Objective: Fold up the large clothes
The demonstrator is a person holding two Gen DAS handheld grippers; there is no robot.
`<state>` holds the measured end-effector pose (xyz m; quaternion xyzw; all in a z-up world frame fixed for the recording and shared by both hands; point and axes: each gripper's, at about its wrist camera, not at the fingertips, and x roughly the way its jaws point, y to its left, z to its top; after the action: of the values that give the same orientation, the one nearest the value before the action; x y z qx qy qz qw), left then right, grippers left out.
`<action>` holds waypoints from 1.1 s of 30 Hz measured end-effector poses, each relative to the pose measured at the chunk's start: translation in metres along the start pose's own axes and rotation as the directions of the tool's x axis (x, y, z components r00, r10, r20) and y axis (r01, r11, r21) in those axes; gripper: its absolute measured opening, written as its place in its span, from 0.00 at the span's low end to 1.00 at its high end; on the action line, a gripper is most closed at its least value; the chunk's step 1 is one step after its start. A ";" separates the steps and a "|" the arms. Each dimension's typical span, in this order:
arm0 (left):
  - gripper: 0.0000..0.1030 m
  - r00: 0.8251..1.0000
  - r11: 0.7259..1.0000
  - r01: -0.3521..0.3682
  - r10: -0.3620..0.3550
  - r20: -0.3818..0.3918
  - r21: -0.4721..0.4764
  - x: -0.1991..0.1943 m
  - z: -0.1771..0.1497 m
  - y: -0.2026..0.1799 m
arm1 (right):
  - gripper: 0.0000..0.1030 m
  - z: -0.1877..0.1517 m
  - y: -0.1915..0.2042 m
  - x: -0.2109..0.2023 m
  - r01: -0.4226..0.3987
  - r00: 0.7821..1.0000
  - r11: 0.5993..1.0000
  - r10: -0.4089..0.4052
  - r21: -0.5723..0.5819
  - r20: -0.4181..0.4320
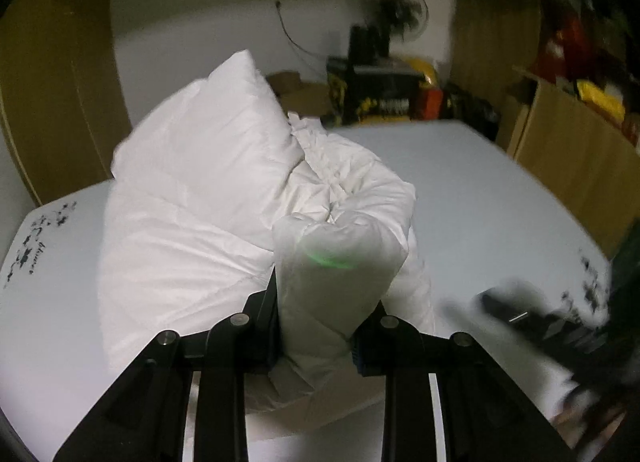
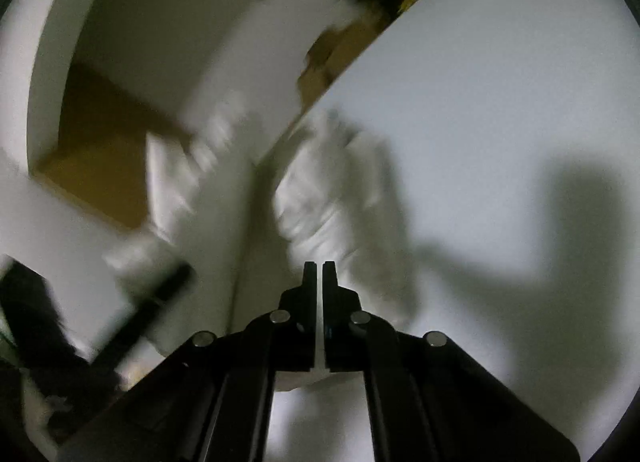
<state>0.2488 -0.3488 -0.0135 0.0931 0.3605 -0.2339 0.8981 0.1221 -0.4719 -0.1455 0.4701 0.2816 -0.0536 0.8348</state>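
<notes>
A white puffy garment lies bunched on the pale table. My left gripper is shut on a thick rolled part of the garment, which hides the fingertips. My right gripper has its jaws together with only a thin slit between; nothing shows between the tips. It also shows blurred at the lower right of the left wrist view. A white fold of the garment lies blurred just beyond the right gripper's tips.
Cardboard boxes stand right of the table. A fan and dark and yellow boxes stand behind it. A wooden panel is at the left. Black print marks lie on the table's left corner.
</notes>
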 end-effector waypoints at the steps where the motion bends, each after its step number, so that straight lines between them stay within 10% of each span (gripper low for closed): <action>1: 0.28 1.000 1.000 -0.002 0.002 -0.010 0.020 0.006 -0.006 -0.008 | 0.03 0.001 -0.009 -0.008 0.013 1.000 1.000 -0.014 0.018 0.011; 10: 0.38 0.997 0.994 -0.027 0.034 -0.064 0.106 0.054 -0.033 -0.024 | 0.06 0.003 -0.028 -0.019 0.096 0.995 0.995 -0.096 0.040 -0.016; 13: 0.60 0.998 0.995 0.044 -0.039 -0.054 0.091 0.036 -0.033 -0.022 | 0.62 0.015 -0.013 -0.015 0.108 0.994 0.994 -0.108 0.034 0.003; 14: 0.81 0.997 0.994 0.061 -0.056 -0.053 0.089 0.022 -0.039 -0.016 | 0.89 0.015 -0.007 -0.021 0.113 0.993 0.993 -0.115 0.038 0.028; 15: 0.96 0.995 0.991 0.095 -0.092 -0.040 0.091 0.008 -0.044 -0.016 | 0.92 0.018 -0.004 -0.027 0.115 0.992 0.993 -0.117 0.037 0.048; 20: 1.00 0.979 0.975 0.186 -0.194 0.059 0.122 -0.069 -0.071 -0.006 | 0.92 0.038 0.046 -0.033 0.055 0.998 0.994 -0.052 -0.093 0.031; 25: 1.00 0.982 0.983 0.163 -0.170 0.078 0.089 -0.110 -0.094 0.038 | 0.92 0.042 0.122 -0.002 -0.076 0.985 0.956 0.029 -0.284 -0.168; 33: 1.00 0.986 0.979 0.144 -0.130 0.101 -0.142 -0.136 -0.111 0.122 | 0.92 0.042 0.181 0.119 -0.051 0.914 0.904 -0.129 -0.424 -0.385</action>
<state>0.1550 -0.1566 0.0001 -0.0102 0.3411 -0.2716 0.8999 0.3035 -0.3855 -0.0541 0.2720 0.4622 0.0900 0.8392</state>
